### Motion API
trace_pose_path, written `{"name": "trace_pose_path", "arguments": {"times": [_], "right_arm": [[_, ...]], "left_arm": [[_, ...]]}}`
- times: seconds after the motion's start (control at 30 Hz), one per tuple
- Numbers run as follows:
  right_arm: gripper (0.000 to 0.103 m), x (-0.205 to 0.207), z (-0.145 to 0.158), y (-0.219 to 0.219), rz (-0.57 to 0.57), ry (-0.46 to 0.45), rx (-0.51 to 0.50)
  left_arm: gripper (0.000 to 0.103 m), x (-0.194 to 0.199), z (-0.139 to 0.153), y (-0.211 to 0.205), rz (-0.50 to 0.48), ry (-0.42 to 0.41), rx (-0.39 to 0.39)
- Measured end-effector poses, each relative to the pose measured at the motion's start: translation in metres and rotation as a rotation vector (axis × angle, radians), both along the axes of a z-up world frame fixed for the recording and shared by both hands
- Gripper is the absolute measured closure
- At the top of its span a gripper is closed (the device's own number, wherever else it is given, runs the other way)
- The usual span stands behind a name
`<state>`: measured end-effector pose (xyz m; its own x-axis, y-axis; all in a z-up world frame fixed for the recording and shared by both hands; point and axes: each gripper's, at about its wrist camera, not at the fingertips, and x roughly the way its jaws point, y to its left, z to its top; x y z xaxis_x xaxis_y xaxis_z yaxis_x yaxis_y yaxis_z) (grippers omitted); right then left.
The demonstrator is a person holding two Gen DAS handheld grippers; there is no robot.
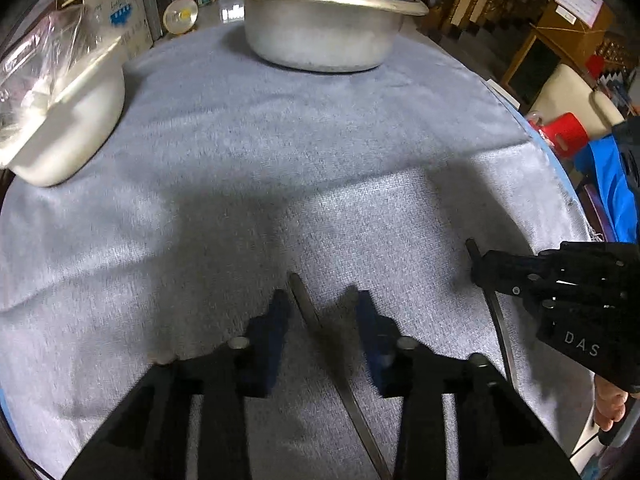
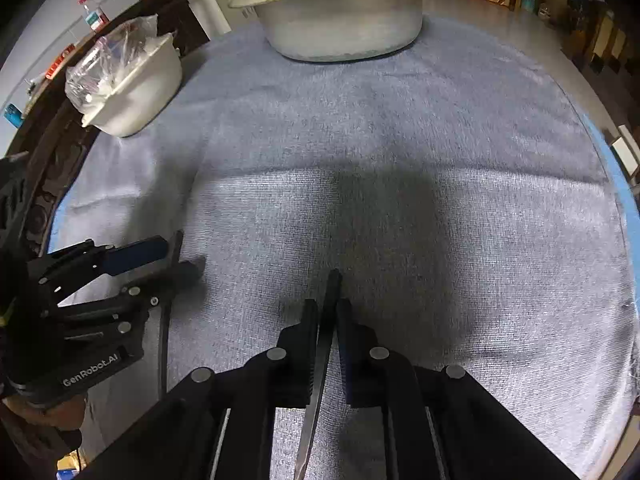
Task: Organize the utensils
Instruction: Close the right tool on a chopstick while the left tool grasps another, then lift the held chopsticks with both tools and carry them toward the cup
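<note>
A: Looking through the left wrist camera. Seeing the left gripper [image 1: 322, 312] tipped steeply down at the grey cloth [image 1: 320, 168], jaws spread. Finding the left-hand utensil [image 1: 308, 308] slanting between the blue pads [image 1: 276, 324], closer to the left one, pressed by neither.

B: Matches from the right wrist camera, at the near left. Same spread jaws with the strip passing between them. Only here, though: looking straight along the right gripper [image 2: 328, 312], also aimed steeply down, jaws pinching the right-hand utensil [image 2: 326, 344] edge-on, with its end poking just past the fingertips.

A: From the left side, getting that grip in profile at the near right instead: a thin curved strip running from the closed jaws back toward the near edge. Also catching a hand [image 1: 608, 408] beneath that gripper's body.

B: Cannot tell whether either utensil touches the cloth.

A: Farther off, spotting a lidded metal pot [image 1: 324, 36] at far centre and a white bowl [image 1: 68, 132] with clear plastic at far left. Both well apart from the utensils.
</note>
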<state>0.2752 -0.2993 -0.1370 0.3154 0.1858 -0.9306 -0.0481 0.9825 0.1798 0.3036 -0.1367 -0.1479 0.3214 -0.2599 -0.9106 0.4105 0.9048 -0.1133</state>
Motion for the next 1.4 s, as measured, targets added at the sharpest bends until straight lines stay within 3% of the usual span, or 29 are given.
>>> {"name": "trace_pose_path", "arguments": {"times": [0.07,0.2,0.57,0.63,0.7,1.4], "right_arm": [[0.09,0.0,-0.001,0.004,0.01,-0.01,-0.019],[0.094,-0.003,0.0,0.008,0.018,-0.026,-0.045],[0.092,-0.012,0.001,-0.002,-0.02,0.033,-0.03],[0.092,-0.011,0.001,0.001,-0.014,0.043,-0.041],[0.092,-0.009,0.001,0.004,-0.009,0.043,-0.053],[0.092,-0.01,-0.006,0.031,0.03,0.015,-0.142]], "left_arm": [[0.092,-0.001,-0.001,-0.003,-0.02,-0.015,0.007],[0.098,-0.003,-0.002,-0.001,-0.041,-0.027,0.009],[0.098,-0.02,0.0,0.018,-0.055,0.001,0.024],[0.092,-0.02,0.001,0.014,-0.062,0.007,0.027],[0.087,-0.021,0.001,0.01,-0.07,0.003,0.028],[0.087,-0.026,0.0,0.004,-0.073,-0.055,0.067]]}}
